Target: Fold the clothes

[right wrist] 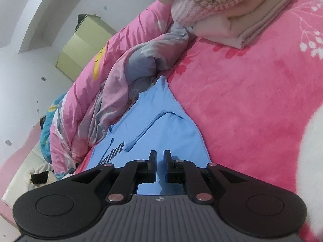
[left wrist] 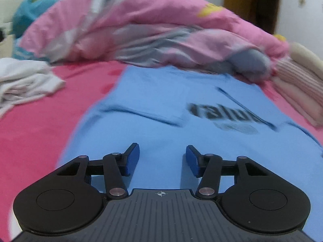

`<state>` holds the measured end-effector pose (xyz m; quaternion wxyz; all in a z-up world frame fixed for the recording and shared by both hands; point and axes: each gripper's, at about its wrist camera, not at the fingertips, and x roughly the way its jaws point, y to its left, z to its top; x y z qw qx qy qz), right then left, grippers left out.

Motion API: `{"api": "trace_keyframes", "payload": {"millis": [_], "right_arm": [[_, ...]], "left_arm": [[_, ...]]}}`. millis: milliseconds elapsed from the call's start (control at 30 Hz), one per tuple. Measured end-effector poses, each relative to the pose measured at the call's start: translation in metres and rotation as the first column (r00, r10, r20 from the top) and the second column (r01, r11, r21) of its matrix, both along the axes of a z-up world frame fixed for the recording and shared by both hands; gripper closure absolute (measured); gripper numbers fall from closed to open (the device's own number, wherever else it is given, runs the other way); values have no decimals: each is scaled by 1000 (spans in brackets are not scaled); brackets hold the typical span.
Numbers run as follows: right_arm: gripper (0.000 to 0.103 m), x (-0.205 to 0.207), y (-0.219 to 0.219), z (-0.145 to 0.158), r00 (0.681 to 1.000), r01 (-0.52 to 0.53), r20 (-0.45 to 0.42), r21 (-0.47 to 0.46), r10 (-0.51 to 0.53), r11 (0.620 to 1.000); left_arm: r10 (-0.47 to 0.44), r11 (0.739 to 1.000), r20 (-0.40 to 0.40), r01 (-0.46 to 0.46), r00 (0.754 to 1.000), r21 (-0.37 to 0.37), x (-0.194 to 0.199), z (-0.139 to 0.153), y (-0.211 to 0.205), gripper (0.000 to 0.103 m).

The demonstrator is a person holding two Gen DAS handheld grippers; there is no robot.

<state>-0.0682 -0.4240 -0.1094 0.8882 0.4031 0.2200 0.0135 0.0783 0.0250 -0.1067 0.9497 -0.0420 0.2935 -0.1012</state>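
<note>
Lying of the shirt: the blue T-shirt [left wrist: 141,104] is spread flat on the pink bed cover [left wrist: 30,133], printed side up, with both sleeves turned in over the chest, so it fits a fold partly made.
Long axis: it runs near to far in the left wrist view, and the black lettering reads upside down from there, so I judge the neck end to be far, against the quilt [left wrist: 141,26], and the hem near.
Left gripper [left wrist: 162,159]: low over the near part of the shirt, jaws wide open with nothing between them; the blur suggests it is moving.
Right gripper [right wrist: 159,166]: over the shirt's right part, jaws nearly closed with a narrow gap; whether cloth is pinched there I cannot tell.
Why so placed: one gripper at each side of the near end suits lifting that end and carrying it far, halving the length, though the pictures do not settle this.
Folded pile [right wrist: 232,20]: striped and cream pieces stacked at the far right on the bed, a likely place for finished items.
White garment [left wrist: 24,80]: bunched at the far left, apart from the shirt.
Risk: the turned-in sleeves could slip out if the cloth is dragged.
</note>
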Motion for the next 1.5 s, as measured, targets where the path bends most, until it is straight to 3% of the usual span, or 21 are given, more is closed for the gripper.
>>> {"api": "trace_keyframes", "payload": {"millis": [100,167,233,400,533,600,700,833,1000,1100,1167,1267,1367,1500], "right_arm": [[96,0,-1,-1,1000,-6,-2,6,6,1000],[96,0,-1,-1,1000,-9,-3,9,9,1000],[96,-1,-1,-1,1000,-9,-3,10,10,1000],[96,2,1,-2,1000,-9,-9,5,9,1000],[96,6,2,-2,1000,-18,-20,-6,18,1000],[96,6,1,-3,1000,-21,-20,-3,21,1000],[96,6,-1,-4,1000,-25,-19,6,25,1000],[96,6,-3,-5,1000,-23,-17,20,23,1000],[96,7,-4,-5,1000,-18,-16,24,18,1000],[94,6,-3,-4,1000,-20,-11,25,20,1000],[78,5,2,-1,1000,-31,2,16,31,999],[65,3,15,6,997,-65,27,-38,66,997],[64,-1,28,11,995,-85,39,-92,89,992],[64,-18,23,10,999,-33,28,-99,36,994]], "left_arm": [[116,993,-31,-116,993,-23,15,1,31,50],[125,992,-31,-126,992,-30,15,7,41,50],[111,994,-11,-111,994,10,10,15,33,49],[-90,996,-39,90,995,22,10,19,-15,44],[-153,985,-63,157,986,70,20,5,-48,44],[-126,989,-56,129,991,70,29,-1,-44,42],[-51,999,-71,50,996,-16,45,-1,-15,45],[63,998,-62,-64,996,-10,47,9,17,43],[100,991,-50,-104,994,-79,12,27,55,37],[80,986,-27,-83,996,-142,-20,37,69,30],[41,988,-29,-45,999,-145,-40,38,69,29],[-20,992,-41,14,999,-127,-65,36,64,29],[-74,993,-39,70,996,-96,-90,30,54,28],[-111,994,9,111,994,14,-116,17,39,26]]}}
